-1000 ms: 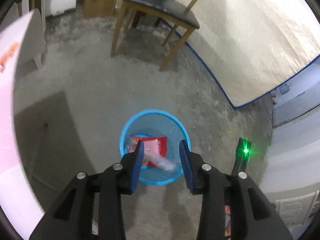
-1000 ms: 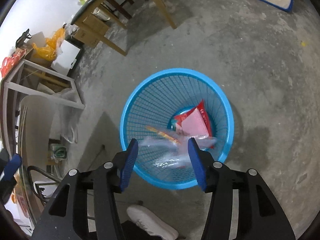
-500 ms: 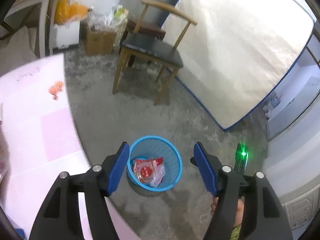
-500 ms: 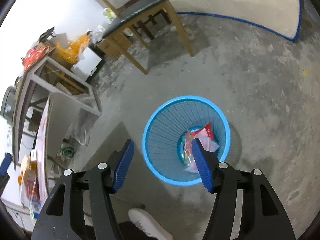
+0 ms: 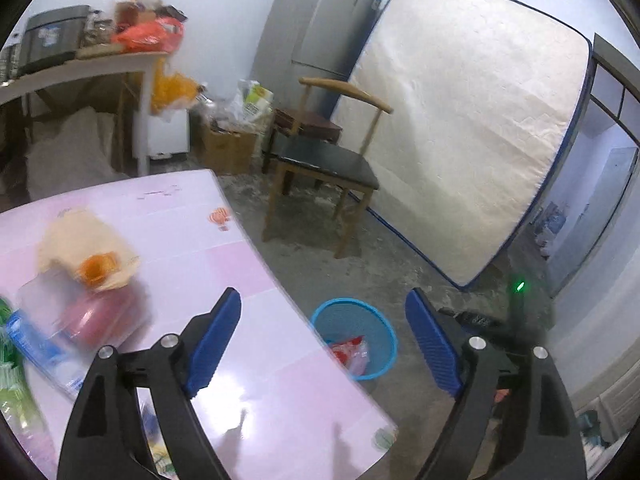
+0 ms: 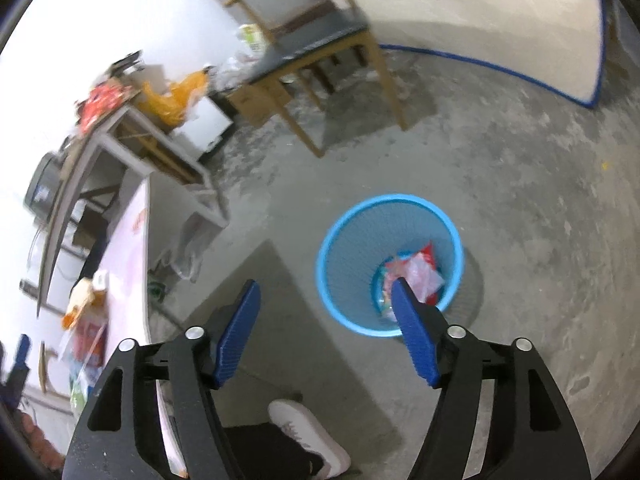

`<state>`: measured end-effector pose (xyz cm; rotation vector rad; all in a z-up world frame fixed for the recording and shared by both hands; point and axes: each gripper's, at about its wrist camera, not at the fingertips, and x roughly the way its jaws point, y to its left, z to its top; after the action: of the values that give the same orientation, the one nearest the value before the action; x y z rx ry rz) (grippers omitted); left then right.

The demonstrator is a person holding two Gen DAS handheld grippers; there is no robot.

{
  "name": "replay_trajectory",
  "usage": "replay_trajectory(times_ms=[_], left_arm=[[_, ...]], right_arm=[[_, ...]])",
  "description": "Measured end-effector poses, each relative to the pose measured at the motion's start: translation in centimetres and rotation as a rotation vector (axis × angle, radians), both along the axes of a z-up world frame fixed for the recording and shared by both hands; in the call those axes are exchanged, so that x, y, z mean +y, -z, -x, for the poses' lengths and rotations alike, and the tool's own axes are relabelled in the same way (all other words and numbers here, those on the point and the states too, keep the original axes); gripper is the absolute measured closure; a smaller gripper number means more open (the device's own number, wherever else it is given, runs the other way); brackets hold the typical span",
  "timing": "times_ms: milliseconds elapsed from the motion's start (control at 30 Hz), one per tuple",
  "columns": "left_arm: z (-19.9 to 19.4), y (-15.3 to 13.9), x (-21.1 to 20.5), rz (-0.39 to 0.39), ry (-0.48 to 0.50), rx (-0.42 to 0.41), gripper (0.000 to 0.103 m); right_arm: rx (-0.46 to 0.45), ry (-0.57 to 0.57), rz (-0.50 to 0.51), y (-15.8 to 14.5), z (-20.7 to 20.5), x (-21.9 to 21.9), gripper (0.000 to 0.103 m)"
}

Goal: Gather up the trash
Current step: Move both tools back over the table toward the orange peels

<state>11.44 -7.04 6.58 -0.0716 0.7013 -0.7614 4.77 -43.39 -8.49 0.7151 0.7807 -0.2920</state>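
blue bin [image 6: 390, 266] holding wrappers [image 6: 416, 276], floor, below right hand-held gripper [image 6: 326, 330], jaws just widened, empty

I see a rough grey concrete floor [image 6: 500, 168]. A wooden chair [image 5: 328, 164] stands beside a mattress [image 5: 460, 120] leaning on the white wall [image 5: 224, 8]. Grey fridge [image 5: 316, 36] in the corner; pink table [image 5: 248, 280] nearest me.

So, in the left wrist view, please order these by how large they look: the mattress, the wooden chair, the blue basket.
1. mattress, by far the largest in the picture.
2. wooden chair.
3. blue basket, the smallest.
This holds for apparent size only; the basket sits nearer the camera than the other two.
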Motion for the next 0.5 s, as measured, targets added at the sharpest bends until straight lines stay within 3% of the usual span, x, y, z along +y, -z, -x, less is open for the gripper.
replay_trajectory(times_ms=[233, 500], left_arm=[[3.7, 2.2, 7.9, -0.056, -0.123, -0.044, 0.017], [5.5, 5.4, 14.0, -0.082, -0.263, -0.057, 0.016]], right_arm=[[-0.099, -0.228, 0.086, -6.7, -3.7, 7.4, 0.026], [-0.118, -0.539, 0.086, -8.6, -9.5, 18.6, 0.023]])
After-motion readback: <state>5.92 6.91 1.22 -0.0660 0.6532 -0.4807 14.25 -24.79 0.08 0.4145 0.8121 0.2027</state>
